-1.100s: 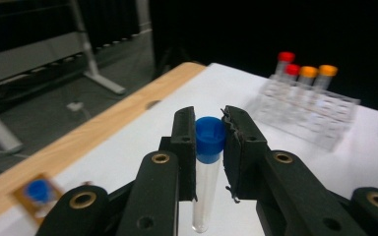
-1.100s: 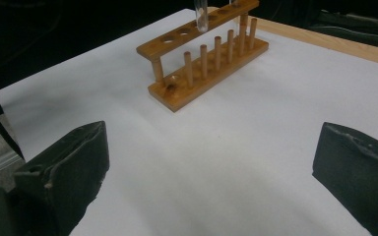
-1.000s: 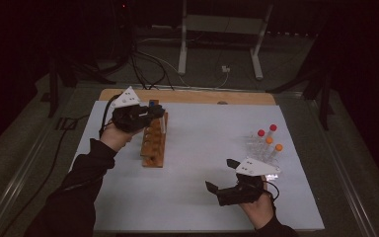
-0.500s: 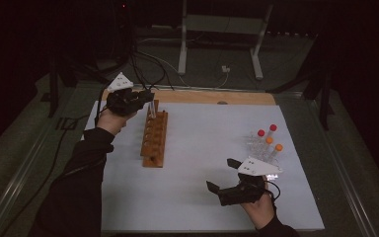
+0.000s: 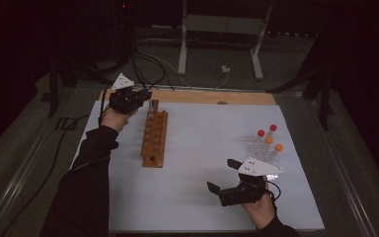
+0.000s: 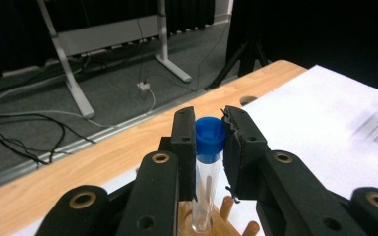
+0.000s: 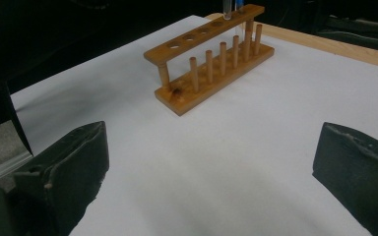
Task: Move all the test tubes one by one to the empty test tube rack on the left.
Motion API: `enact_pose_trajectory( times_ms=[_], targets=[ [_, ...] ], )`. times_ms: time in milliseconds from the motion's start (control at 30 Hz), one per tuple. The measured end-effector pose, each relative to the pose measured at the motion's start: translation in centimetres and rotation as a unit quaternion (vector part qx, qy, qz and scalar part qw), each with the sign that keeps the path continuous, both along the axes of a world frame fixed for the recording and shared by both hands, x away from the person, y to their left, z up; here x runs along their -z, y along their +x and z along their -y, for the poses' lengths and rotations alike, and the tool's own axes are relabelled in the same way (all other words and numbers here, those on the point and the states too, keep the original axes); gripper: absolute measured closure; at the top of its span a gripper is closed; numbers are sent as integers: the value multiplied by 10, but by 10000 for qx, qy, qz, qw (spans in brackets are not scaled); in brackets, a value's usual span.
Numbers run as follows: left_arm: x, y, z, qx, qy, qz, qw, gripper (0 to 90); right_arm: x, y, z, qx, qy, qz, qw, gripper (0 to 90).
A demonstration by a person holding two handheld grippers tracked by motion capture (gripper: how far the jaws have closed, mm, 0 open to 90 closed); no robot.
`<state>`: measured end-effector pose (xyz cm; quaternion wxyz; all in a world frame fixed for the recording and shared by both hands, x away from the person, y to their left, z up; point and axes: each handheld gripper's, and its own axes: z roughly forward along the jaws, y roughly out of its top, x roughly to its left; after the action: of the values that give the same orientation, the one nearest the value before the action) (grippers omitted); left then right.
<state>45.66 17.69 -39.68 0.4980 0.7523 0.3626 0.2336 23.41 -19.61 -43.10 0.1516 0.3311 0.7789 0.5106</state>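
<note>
At upper left of the high view, our left gripper (image 5: 145, 98) pinches the blue-cap tube (image 6: 209, 147) over the rack (image 5: 155, 139) end hole, right gripper (image 5: 225, 177) spread wide; a tilt could jam the tube vs. the rim.

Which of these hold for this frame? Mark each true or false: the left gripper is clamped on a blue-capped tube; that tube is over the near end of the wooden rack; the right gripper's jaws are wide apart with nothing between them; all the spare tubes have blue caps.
1. The left gripper is clamped on the blue-capped tube: true.
2. That tube is over the near end of the wooden rack: false, it is at the far end.
3. The right gripper has its jaws wide apart, holding nothing: true.
4. The spare tubes all have blue caps: false, their caps are red and orange.
</note>
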Motion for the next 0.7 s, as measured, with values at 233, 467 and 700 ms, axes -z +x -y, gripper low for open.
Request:
enact_pose_trajectory(
  times_ms=[233, 467, 700],
  targets=[
    [20, 2, 2, -23, 19, -178, 9998, 774, 1, 0, 1, 5, 43, -6, 10000, 6],
    [35, 3, 4, -46, 90, -270, 9996, 774, 2, 0, 2, -21, 59, -46, 10000, 6],
    [45, 4, 4, -70, 104, -369, 9992, 774, 2, 0, 1, -47, 32, -34, 10000, 6]
  ],
)
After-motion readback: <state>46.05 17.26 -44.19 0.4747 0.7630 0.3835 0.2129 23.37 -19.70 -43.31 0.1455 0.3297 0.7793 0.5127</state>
